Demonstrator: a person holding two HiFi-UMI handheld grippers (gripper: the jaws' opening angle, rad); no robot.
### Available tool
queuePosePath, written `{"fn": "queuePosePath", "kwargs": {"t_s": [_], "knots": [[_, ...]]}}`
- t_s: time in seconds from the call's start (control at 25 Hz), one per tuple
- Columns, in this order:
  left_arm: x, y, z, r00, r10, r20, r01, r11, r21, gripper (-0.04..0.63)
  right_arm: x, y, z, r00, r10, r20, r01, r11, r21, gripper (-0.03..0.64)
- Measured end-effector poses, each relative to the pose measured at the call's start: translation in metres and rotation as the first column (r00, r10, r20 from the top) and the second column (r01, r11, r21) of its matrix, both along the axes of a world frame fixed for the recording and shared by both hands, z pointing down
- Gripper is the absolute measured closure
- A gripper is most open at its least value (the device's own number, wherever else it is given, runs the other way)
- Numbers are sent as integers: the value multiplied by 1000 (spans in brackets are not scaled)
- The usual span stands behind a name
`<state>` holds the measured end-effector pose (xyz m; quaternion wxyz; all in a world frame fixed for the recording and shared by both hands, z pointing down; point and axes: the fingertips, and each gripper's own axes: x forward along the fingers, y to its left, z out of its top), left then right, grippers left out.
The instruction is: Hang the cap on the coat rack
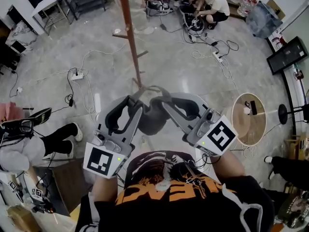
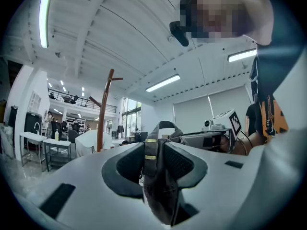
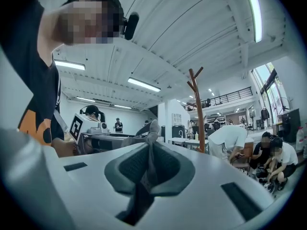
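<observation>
A person stood over a pale, glossy, stone-look floor (image 1: 183, 76), holding a two-jaw gripper in each hand, with a soft grey cap (image 1: 153, 116) slung between them in front of the torso. The left gripper (image 1: 136, 100) and the right gripper (image 1: 163, 103) were smooth grey plastic. Each carried a cube of black-and-white square markers at its back. The cap sagged as a limp fabric pouch between the two sets of tips.

The left gripper view showed what the head view did not. Its dark ribbed pads were clamped on the cap's back strap (image 2: 150, 150), a woven band with two brass-coloured clips, and thick dark cloth bunched below it. The right gripper view showed its pads pressed nearly together on a thin fold of grey cloth (probably the cap's edge, though the crumpling made that hard to tell).

The coat rack (image 1: 129, 33), a slim reddish-brown wooden pole with short angled pegs, stood on the floor just ahead of the cap and did not touch it. Only the gripper views showed its forked top, set against a white ribbed ceiling with strip lights (image 2: 44, 18).

White cables (image 1: 96, 57) and a power strip (image 1: 77, 75) trailed across the floor. A round pale wooden stand (image 1: 241, 124) stood to the right. Several people (image 1: 207, 6) crouched over equipment beyond the rack.
</observation>
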<state>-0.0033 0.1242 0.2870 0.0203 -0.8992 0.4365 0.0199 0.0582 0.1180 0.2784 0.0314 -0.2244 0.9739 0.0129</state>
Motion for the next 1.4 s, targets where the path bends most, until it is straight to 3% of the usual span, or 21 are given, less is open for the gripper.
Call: {"fn": "queuePosePath", "kwargs": {"t_s": [0.16,0.32,0.64,1.16,1.4], "knots": [[-35,-35,5,999,30,-29,-31,999,-33,451,-35,-34,9,999,38,-36,-39,999,-14,583],[-57,-65,18,999,32,-1,-32,998,-58,450,-58,-64,17,998,45,-54,-47,998,-31,583],[-61,-148,33,1000,-6,24,8,997,-79,449,-58,-145,36,998,38,-49,-41,997,-59,583],[-62,-251,50,984,-163,72,168,984,-59,449,-56,-252,54,994,-101,-38,99,993,-59,583],[-75,-285,66,984,-159,81,166,983,-85,449,-70,-287,68,995,-86,-54,81,993,-90,583]]}}
